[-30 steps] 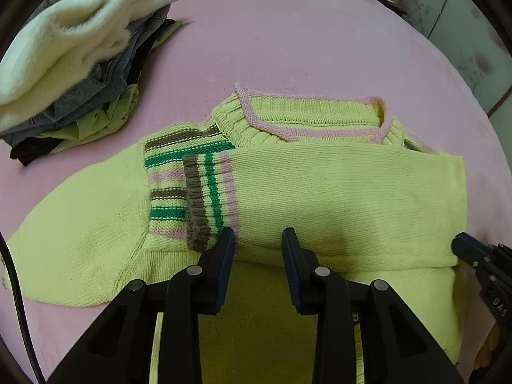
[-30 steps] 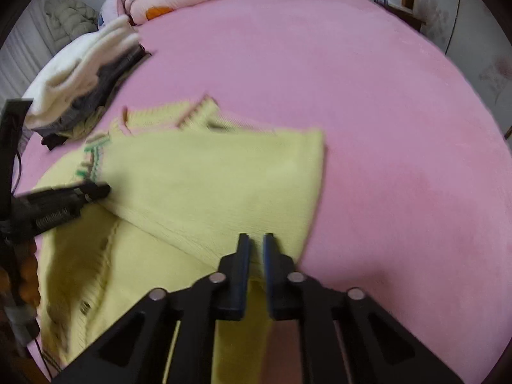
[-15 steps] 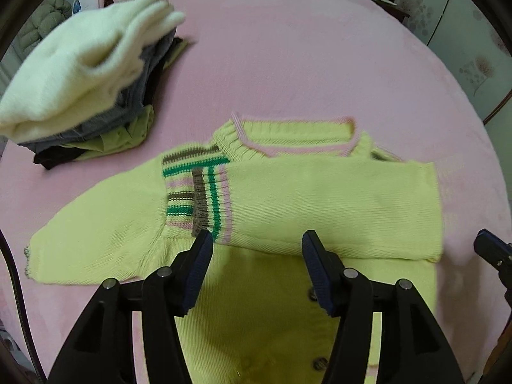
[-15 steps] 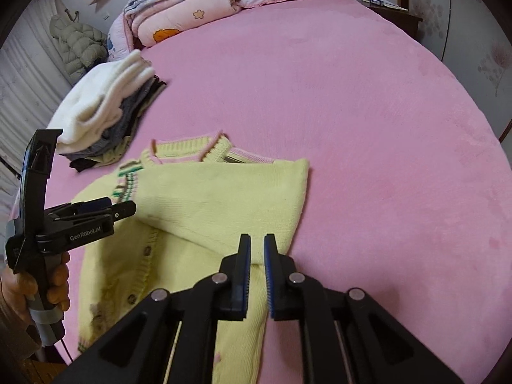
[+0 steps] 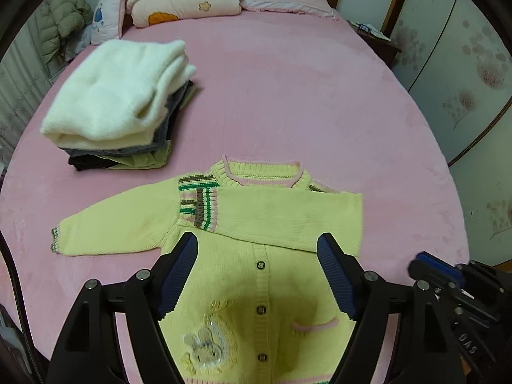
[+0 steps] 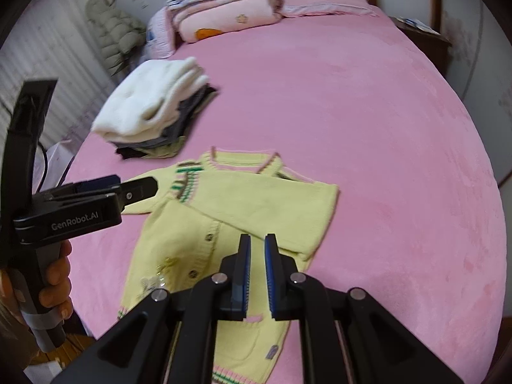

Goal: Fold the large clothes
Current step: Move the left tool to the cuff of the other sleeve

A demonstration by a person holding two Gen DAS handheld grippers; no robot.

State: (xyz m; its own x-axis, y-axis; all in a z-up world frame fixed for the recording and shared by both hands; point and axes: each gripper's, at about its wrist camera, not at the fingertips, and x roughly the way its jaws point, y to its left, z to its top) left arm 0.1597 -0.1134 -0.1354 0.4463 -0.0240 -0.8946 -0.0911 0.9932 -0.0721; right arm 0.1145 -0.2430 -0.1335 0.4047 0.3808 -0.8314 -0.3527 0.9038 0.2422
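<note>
Left hand-held gripper angles steeply down over the yellow cardigan, jaws just opening wide and empty, while right hand-held gripper hovers nearly closed, gripping nothing.

A yellow knitted cardigan lies face up on a pink bed, its buttons showing, with one sleeve folded across the chest. In the foreground the right tongs hang above the cardigan's lower half, blue-lined jaws nearly together with nothing between them. At the left edge, a hand grips the handle of the left tongs, whose tips point toward the cardigan's shoulder. Beyond lies a stack of folded clothes, white on top. Folded quilts sit at the head of the bed.
</note>
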